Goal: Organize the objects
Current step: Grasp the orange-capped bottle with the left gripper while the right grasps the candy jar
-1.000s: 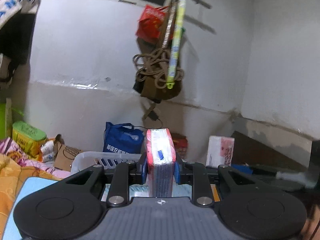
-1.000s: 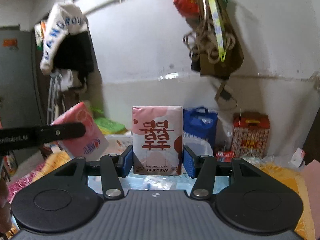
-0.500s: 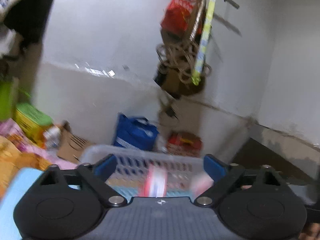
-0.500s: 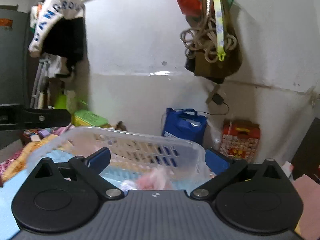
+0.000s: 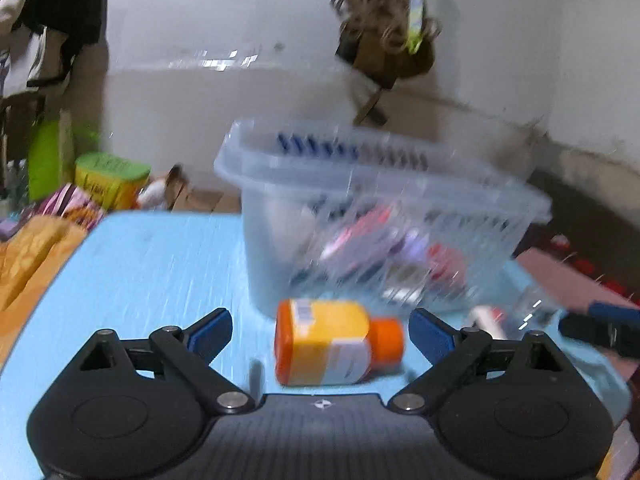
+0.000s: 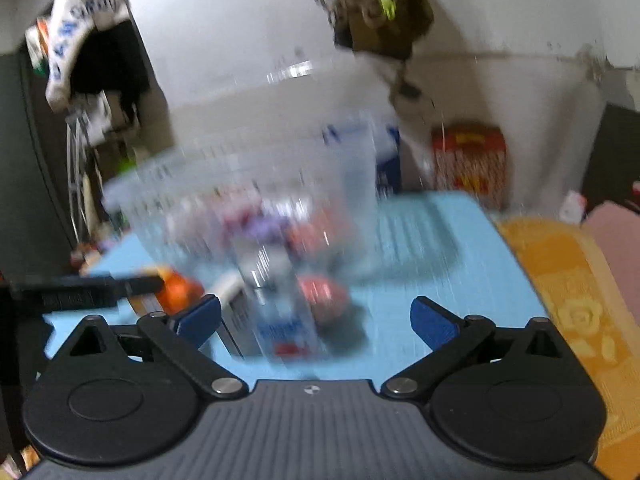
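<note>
A clear plastic basket [image 5: 384, 184] stands on the light blue table [image 5: 152, 264] and holds several packets, blurred. An orange pill bottle [image 5: 336, 344] lies on its side on the table in front of the basket. My left gripper [image 5: 320, 330] is open and empty, with the bottle between its fingers. My right gripper [image 6: 316, 322] is open and empty. A clear bottle with a blue label [image 6: 280, 300] and a red round object [image 6: 324, 292] lie between its fingers, blurred. The basket [image 6: 240, 200] is behind them. The left gripper's finger [image 6: 88, 290] shows at the left.
Orange cloth [image 6: 568, 292] lies along the table's right side. A red box [image 6: 470, 160] and a blue bag [image 6: 388, 160] stand against the white wall. A green-lidded tin [image 5: 108, 178] sits at the far left. Clothes hang at the left [image 6: 92, 36].
Both grippers opened and let their tissue packets go into the basket. Both then tilted down toward the table, where loose objects now show between the fingers.
</note>
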Demonstrator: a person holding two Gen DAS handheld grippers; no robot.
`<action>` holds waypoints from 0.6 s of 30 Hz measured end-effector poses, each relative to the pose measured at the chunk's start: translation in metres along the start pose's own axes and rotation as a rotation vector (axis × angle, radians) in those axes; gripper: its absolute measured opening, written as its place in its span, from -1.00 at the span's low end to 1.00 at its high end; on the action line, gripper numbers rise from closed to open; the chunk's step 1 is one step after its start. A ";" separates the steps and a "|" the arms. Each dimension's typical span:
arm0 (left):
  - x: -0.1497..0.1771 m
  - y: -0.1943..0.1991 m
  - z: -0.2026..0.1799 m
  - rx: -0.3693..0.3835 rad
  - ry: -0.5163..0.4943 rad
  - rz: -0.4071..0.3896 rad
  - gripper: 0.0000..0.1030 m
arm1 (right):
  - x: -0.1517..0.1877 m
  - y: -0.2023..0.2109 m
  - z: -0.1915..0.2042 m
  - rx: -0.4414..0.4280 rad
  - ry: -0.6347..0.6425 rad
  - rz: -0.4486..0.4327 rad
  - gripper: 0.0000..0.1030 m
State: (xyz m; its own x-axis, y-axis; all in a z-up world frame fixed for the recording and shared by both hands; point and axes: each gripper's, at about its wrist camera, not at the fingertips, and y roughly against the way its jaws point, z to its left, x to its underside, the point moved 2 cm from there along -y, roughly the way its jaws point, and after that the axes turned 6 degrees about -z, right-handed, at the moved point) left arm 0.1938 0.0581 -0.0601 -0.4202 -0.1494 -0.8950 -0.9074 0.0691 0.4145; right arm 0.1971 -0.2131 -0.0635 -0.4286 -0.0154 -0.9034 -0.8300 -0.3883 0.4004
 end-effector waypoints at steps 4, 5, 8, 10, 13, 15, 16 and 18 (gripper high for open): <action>0.006 -0.004 -0.003 -0.015 -0.002 0.033 0.88 | 0.008 -0.009 -0.001 -0.019 0.000 0.020 1.00; 0.006 -0.006 -0.007 -0.020 -0.018 0.033 0.88 | 0.007 -0.011 0.000 -0.018 0.013 0.018 1.00; 0.010 -0.013 -0.017 -0.050 -0.069 0.038 0.88 | 0.007 -0.013 0.006 -0.034 0.051 0.007 0.90; 0.011 -0.019 -0.022 -0.070 -0.090 0.049 0.88 | 0.009 -0.013 0.007 -0.045 0.058 0.011 0.72; 0.014 -0.020 -0.023 -0.081 -0.097 0.056 0.69 | 0.014 -0.020 0.011 -0.045 0.068 0.020 0.53; 0.014 -0.018 -0.019 -0.094 -0.089 0.050 0.68 | 0.015 -0.025 0.012 -0.051 0.073 0.021 0.45; 0.013 -0.019 -0.017 -0.087 -0.084 0.051 0.68 | 0.016 -0.027 0.014 -0.052 0.074 0.018 0.45; 0.013 -0.018 -0.014 -0.071 -0.074 0.051 0.68 | 0.015 -0.029 0.017 -0.043 0.089 0.010 0.45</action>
State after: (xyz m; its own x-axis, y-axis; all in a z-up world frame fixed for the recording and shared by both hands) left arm 0.2051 0.0408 -0.0768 -0.4671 -0.0739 -0.8811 -0.8837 0.0041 0.4681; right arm 0.2086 -0.1868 -0.0862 -0.4014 -0.1003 -0.9104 -0.8091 -0.4271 0.4038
